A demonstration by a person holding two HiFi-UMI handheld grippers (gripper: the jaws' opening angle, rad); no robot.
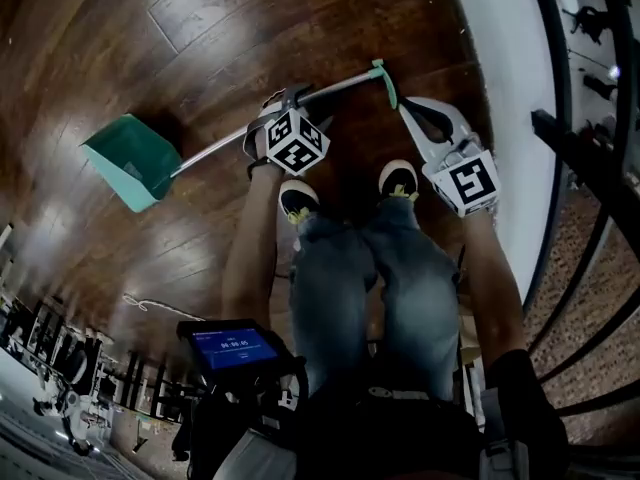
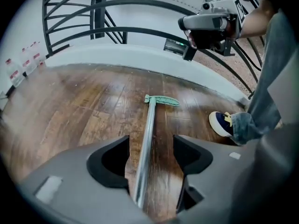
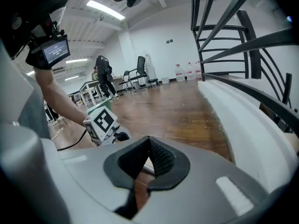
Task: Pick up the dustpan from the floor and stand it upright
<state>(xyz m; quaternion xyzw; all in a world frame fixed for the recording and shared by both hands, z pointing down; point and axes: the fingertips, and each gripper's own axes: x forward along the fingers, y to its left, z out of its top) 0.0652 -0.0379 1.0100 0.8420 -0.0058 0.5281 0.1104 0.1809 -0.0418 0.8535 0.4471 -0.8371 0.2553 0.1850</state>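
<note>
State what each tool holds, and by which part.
Nothing is held: the left tool, jaws open, straddles the dustpan handle without pressing; the right tool is shut, empty.

Dustpan point(image 1: 130, 158) on floor point(image 1: 200, 38), before shoes point(image 1: 298, 198)

Object: dustpan point(image 1: 130, 160), long-handled, with a teal-green plastic scoop
Shaft: thin bare-metal tube point(image 2: 147, 134), straight, running from the scoop to the grip
Grip: short teal-green crossbar point(image 2: 162, 100) at the far end of the shaft, set like a T
Pose: lying down, its whole length flat on the floor, not upright
Place: dark glossy wooden floor point(image 1: 200, 28); in the head view the scoop lies at the left and the grip at the upper right
Hold: the shaft passes between the spread jaws of the left hand-held gripper point(image 2: 150, 141), and neither jaw presses on it
</note>
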